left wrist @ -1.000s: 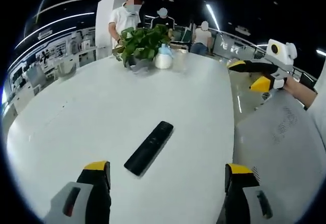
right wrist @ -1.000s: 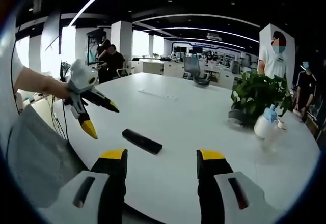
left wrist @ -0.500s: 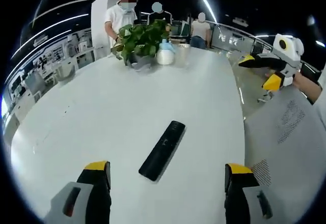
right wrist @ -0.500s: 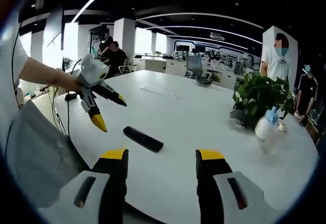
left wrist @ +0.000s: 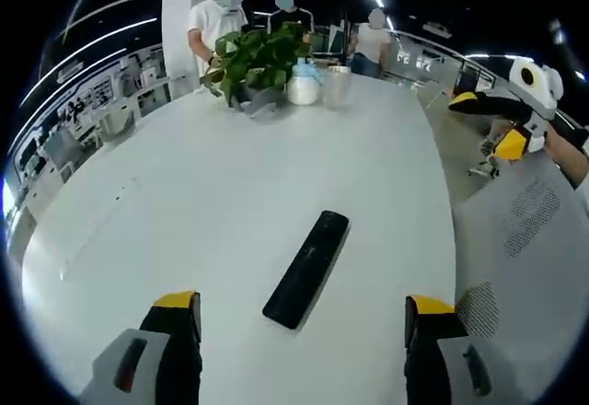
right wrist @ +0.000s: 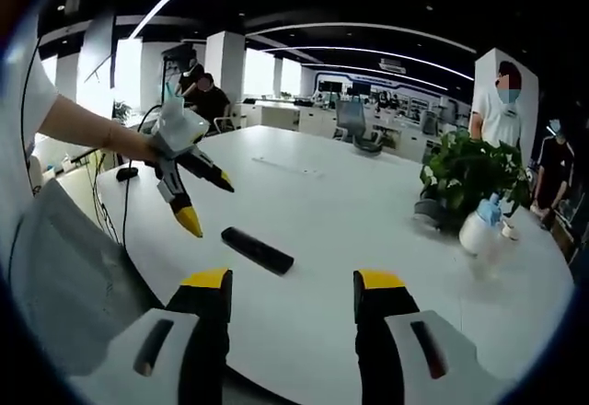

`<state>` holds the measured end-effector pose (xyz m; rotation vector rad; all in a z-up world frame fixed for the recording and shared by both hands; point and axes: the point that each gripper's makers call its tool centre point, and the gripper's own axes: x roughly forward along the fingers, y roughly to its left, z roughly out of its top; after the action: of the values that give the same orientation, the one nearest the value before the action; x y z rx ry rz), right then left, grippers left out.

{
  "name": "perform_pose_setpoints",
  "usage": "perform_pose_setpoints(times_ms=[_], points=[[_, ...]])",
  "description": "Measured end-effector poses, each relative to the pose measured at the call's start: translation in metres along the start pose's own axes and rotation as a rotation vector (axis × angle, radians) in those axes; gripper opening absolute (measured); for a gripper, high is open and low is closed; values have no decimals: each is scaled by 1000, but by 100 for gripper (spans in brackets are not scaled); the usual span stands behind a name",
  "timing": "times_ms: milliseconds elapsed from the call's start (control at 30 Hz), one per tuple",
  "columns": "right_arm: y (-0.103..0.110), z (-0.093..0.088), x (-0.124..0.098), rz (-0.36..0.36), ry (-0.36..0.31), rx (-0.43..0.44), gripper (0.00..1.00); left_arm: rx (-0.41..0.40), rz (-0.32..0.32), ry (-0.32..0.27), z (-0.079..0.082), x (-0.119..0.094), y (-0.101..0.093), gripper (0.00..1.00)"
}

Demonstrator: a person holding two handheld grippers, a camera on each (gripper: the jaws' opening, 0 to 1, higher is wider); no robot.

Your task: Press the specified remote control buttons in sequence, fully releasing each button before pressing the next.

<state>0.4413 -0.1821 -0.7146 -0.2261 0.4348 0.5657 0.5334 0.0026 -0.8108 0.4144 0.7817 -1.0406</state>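
1. Two things stay unreadable: the buttons on the remote (left wrist: 306, 282), which shows as a plain black bar, and the small objects around the potted plant (left wrist: 256, 66), where a white spray bottle (left wrist: 303, 86) and a clear cup (left wrist: 337, 86) can just be told apart.
2. Both bases of the left gripper (left wrist: 301, 311) are cut off at the bottom of the left gripper view. Its yellow-tipped jaws stand wide apart and hold nothing, and the remote lies on the white table (left wrist: 184, 193) between and just beyond them, untouched.
3. The right gripper (right wrist: 289, 287) is likewise spread wide and empty in its own view, with the remote (right wrist: 257, 249) lying flat on the table (right wrist: 368, 212) just past its jaws.
4. The right gripper view adds the left gripper (right wrist: 204, 201) seen from the side, held by a bare arm (right wrist: 83, 127) above the table edge near the remote's end, jaws parted, clear of the remote.
5. The left gripper view in turn catches the right gripper (left wrist: 497, 121) well off to the side of the remote, beyond the table edge, jaws parted.
6. People stand behind the plant in both views.
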Motion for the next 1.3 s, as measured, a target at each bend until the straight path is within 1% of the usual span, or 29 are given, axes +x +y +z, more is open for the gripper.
perform_pose_setpoints(times_ms=[167, 300, 567, 700, 900, 1200, 1300], points=[[0, -1, 0, -1, 6, -9, 55, 8, -12, 20, 0, 7, -1, 95], [0, -2, 1, 0, 11, -13, 55, -2, -36, 27, 0, 13, -4, 95], [0, -2, 1, -4, 16, -19, 55, 16, -49, 54, -4, 19, -6, 94], [1, -3, 1, -2, 19, -25, 54, 28, -50, 85, -10, 22, -4, 94], [2, -4, 2, -1, 31, -34, 54, -5, -45, 99, -13, 26, 1, 94], [3, -6, 3, 4, 44, -48, 54, 11, -37, 131, -17, 33, 3, 94], [4, -7, 3, 4, 49, -52, 54, 6, -47, 143, -20, 36, 2, 93]])
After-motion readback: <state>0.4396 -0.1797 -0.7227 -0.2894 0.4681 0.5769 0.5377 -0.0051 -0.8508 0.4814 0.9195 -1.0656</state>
